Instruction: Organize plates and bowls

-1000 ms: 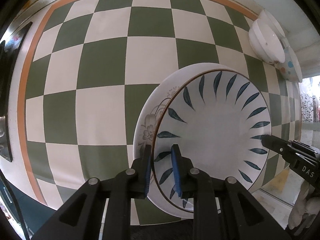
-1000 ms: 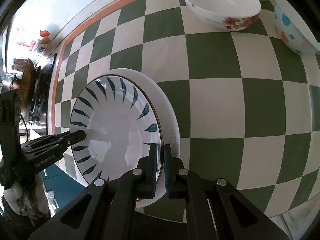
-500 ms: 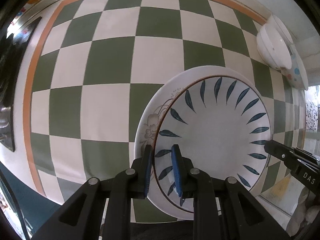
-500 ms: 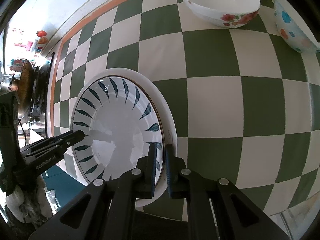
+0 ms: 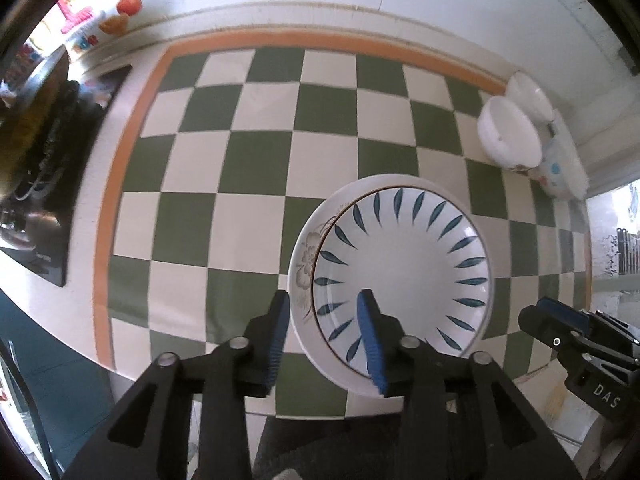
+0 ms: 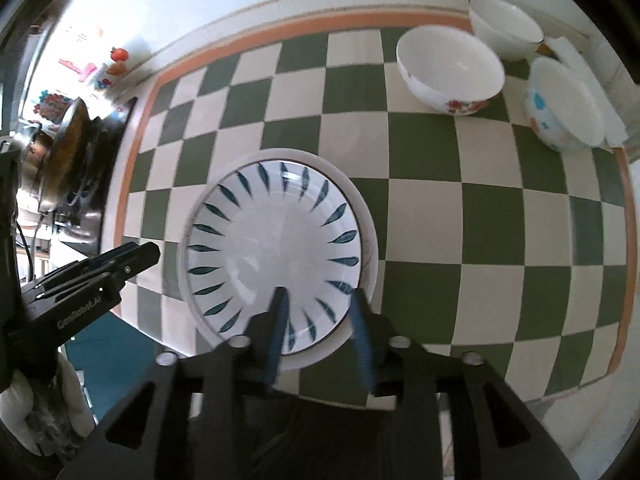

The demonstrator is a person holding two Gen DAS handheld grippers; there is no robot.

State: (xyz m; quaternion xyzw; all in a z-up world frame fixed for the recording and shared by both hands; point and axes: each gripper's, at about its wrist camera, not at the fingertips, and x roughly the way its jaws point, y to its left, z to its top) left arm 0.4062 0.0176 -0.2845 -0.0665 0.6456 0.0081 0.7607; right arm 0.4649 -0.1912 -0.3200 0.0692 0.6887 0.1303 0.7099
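Plates sit stacked near the front edge of a green-and-cream checkered tablecloth (image 5: 256,168): a glossy blue-leaf plate (image 5: 404,276), round and shallow, rests inside a larger white plate (image 5: 304,264) whose rim carries a faint brown flower. At about 2 o'clock from the stack, three smooth ceramic bowls cluster by the cloth's orange border.

Only the right wrist view shows the bowls clearly: a white bowl with red flowers (image 6: 450,68), a plain white bowl (image 6: 506,26) behind it, and a dotted bowl (image 6: 564,106) at 3 o'clock of them. The left wrist view alone shows the flower motif on the lower plate.

Left gripper (image 5: 322,338) hangs above the stack's 7 o'clock edge, its ribbed blue pads (image 5: 370,344) parting, straddling the rims without pressing them. Right gripper (image 6: 318,336) hangs over the 5 o'clock edge, jaws likewise spreading, nothing clamped between them.
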